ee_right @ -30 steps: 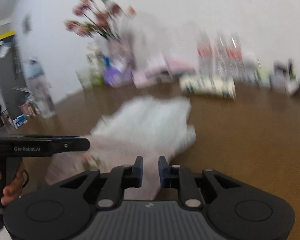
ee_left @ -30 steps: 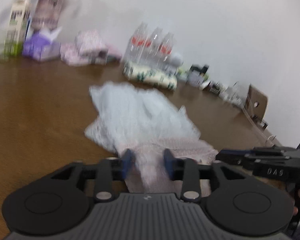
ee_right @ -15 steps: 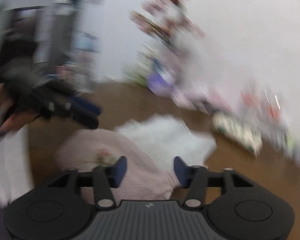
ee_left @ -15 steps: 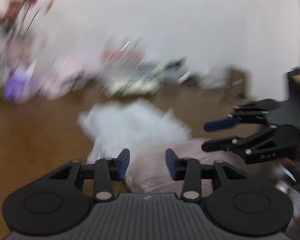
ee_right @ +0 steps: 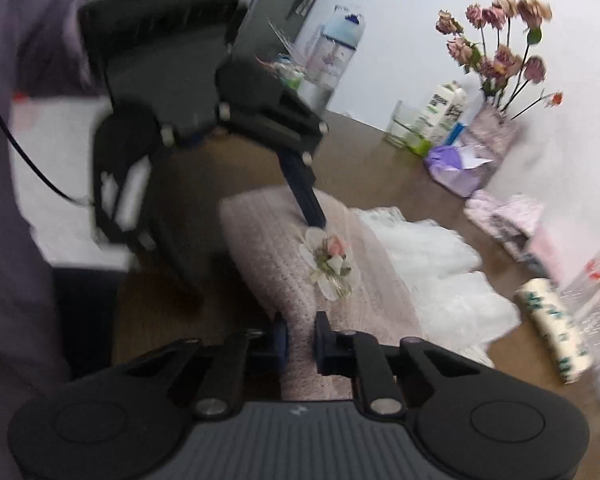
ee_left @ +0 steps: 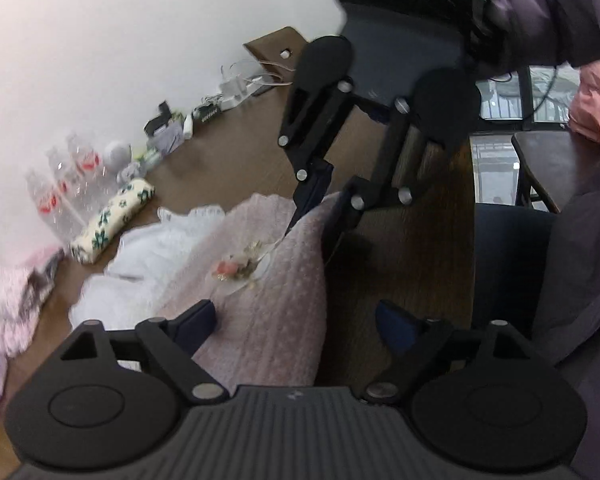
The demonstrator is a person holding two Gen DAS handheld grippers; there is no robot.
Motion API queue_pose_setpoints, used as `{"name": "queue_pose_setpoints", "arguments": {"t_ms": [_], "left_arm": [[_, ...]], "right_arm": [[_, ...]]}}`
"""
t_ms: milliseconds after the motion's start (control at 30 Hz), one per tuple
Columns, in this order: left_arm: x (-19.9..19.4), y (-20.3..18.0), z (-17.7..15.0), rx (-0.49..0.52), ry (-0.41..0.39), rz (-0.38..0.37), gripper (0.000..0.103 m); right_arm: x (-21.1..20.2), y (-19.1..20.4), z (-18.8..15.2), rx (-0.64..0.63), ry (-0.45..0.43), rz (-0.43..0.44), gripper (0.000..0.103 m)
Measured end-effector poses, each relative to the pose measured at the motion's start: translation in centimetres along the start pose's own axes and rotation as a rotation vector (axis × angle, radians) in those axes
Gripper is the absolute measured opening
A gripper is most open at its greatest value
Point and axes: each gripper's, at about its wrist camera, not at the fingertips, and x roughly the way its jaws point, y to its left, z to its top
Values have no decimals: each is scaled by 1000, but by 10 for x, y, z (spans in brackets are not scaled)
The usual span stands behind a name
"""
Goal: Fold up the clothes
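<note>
A pink knit garment (ee_left: 276, 320) with a flower corsage (ee_left: 240, 266) and white tulle skirt (ee_left: 148, 264) lies on the brown table (ee_left: 400, 264). My left gripper (ee_left: 296, 320) is open, its fingers straddling the near edge of the pink top. My right gripper (ee_right: 301, 338) is shut on the pink garment's (ee_right: 284, 256) edge; it also shows in the left wrist view (ee_left: 320, 208), pinching the far edge. The corsage (ee_right: 330, 260) and tulle (ee_right: 440, 276) show in the right wrist view, with the left gripper (ee_right: 314, 216) over the garment.
Water bottles (ee_left: 68, 184), a floral roll (ee_left: 112, 220) and folded pink cloth (ee_left: 20, 296) line the wall. A vase of dried roses (ee_right: 496, 60), a carton (ee_right: 446, 108) and purple tissue pack (ee_right: 456, 164) stand at the table's back. A chair (ee_left: 548, 168) stands beyond the table edge.
Both grippers swung round to face each other across the pink top. The right gripper closed on the garment's edge; the left gripper opened wider.
</note>
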Motion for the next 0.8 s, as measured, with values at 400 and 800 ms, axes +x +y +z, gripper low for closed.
{"name": "queue_pose_setpoints", "arguments": {"t_ms": [400,800], "left_arm": [[-26,-8,1,-61,-61,-231,29],[18,129,-32,-893,-39,-457,67]], "right_arm": [[-78,-6,-28,364,-212,229,69],[2,-81,-64,789,-209,199,27]]}}
